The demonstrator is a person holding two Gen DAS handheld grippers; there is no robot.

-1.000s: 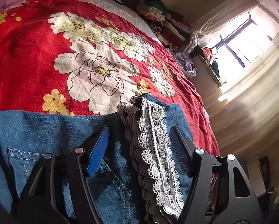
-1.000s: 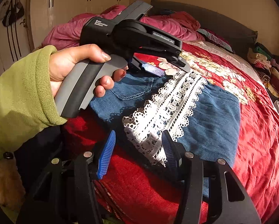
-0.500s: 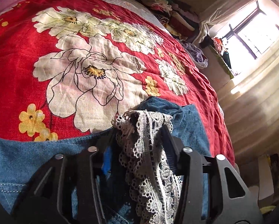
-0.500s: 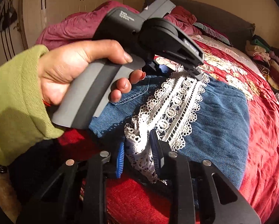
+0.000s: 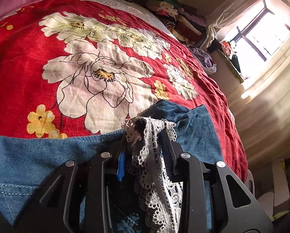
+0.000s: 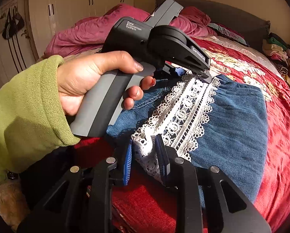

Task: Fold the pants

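Blue denim pants (image 6: 232, 120) with a white lace strip (image 6: 187, 108) lie flat on the red flowered bedspread (image 5: 19, 68). My left gripper (image 5: 144, 143) has the far end of the lace (image 5: 154, 190) and denim bunched between its pads, and its jaws are still closing. In the right wrist view a hand (image 6: 90, 77) in a green sleeve holds that left gripper (image 6: 192, 73) at the strip's far end. My right gripper (image 6: 144, 151) pinches the near end of the lace, which is puckered between the blue pads; its jaws are easing open slightly.
A crumpled pink duvet (image 6: 83, 36) lies at the head of the bed. Piled clothes (image 5: 172, 13) line the far side. White wardrobe doors (image 6: 71, 7) stand behind, and a bright window (image 5: 261, 29) is at the right. The bed's edge (image 5: 240, 151) drops off just beyond the pants.
Both grippers went from wide open around the lace strip to closed on it. The lace ends are now bunched up between the pads. The left gripper edged forward over the pants' edge.
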